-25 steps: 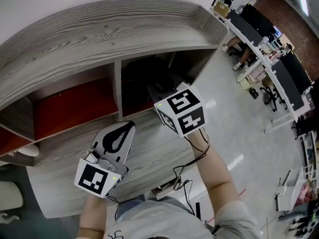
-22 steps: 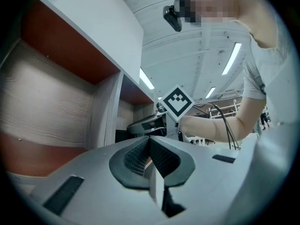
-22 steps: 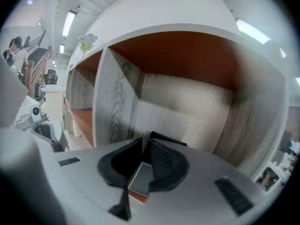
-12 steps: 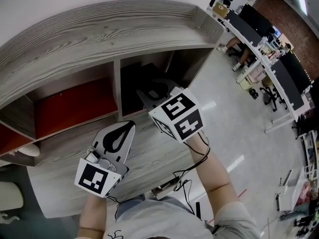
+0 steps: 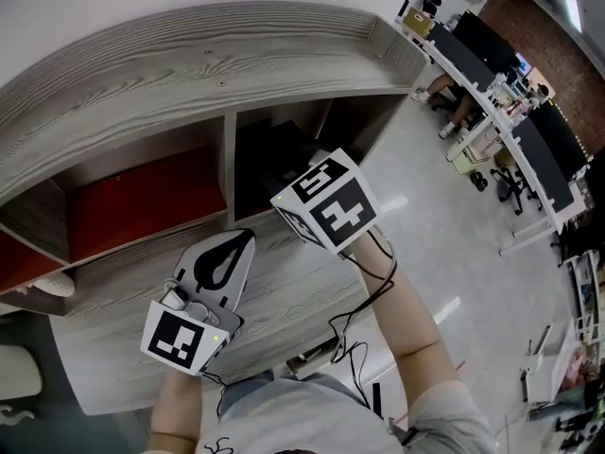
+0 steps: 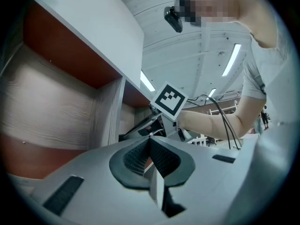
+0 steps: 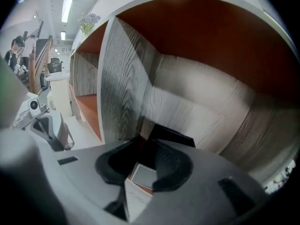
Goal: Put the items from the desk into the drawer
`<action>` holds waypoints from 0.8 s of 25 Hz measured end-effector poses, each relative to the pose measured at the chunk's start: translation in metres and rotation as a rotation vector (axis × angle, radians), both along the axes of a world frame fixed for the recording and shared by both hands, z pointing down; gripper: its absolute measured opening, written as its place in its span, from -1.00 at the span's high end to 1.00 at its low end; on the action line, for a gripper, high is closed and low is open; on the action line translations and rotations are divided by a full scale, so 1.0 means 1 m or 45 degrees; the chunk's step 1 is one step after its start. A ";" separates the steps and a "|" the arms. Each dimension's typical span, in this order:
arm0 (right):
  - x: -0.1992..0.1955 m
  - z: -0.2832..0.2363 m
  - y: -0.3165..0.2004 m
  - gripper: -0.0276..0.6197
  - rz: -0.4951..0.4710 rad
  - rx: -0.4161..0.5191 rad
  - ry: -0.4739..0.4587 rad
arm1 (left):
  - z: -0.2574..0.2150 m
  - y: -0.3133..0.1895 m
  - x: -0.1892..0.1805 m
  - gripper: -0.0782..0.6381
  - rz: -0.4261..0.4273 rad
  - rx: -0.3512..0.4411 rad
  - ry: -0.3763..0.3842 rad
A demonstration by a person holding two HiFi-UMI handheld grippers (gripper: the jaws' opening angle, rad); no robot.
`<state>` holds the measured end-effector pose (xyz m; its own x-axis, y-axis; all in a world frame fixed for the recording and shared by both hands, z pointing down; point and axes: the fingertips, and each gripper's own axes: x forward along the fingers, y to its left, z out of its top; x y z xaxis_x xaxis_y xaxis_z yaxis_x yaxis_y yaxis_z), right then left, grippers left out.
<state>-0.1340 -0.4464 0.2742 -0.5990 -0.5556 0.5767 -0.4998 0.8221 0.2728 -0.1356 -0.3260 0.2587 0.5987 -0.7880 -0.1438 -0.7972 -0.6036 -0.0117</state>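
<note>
Grey flat piece (image 7: 143,176) by the cubby's (image 7: 197,107) front edge looks light and stiff; pinch its sides. Jaws of the right gripper (image 7: 149,146) have just been opening, loose around it; the left gripper (image 6: 150,142) is pinched together, empty.

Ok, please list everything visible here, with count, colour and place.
shelf unit: one, grey wood grain, before the person
panels: at least two, red-brown, inside its compartments
black object: one, deep in the right compartment
small flat piece: one, grey, between the right gripper's jaws
office desks: several, dark tops, far right
left gripper: grey, jaws shut, empty, at the lower shelf
right gripper: grey, in right compartment, jaws have just been opening
</note>
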 end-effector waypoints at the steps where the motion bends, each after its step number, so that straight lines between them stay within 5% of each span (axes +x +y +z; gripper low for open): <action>1: 0.000 0.001 0.000 0.64 0.006 -0.015 0.012 | 0.000 0.000 0.000 0.76 0.002 0.002 0.003; 15: 0.001 0.012 -0.006 0.64 0.153 -0.246 0.198 | -0.006 0.003 0.000 0.76 0.036 0.020 0.044; 20: 0.001 0.013 -0.005 0.67 0.154 -0.225 0.258 | -0.008 0.003 0.002 0.76 0.047 0.031 0.060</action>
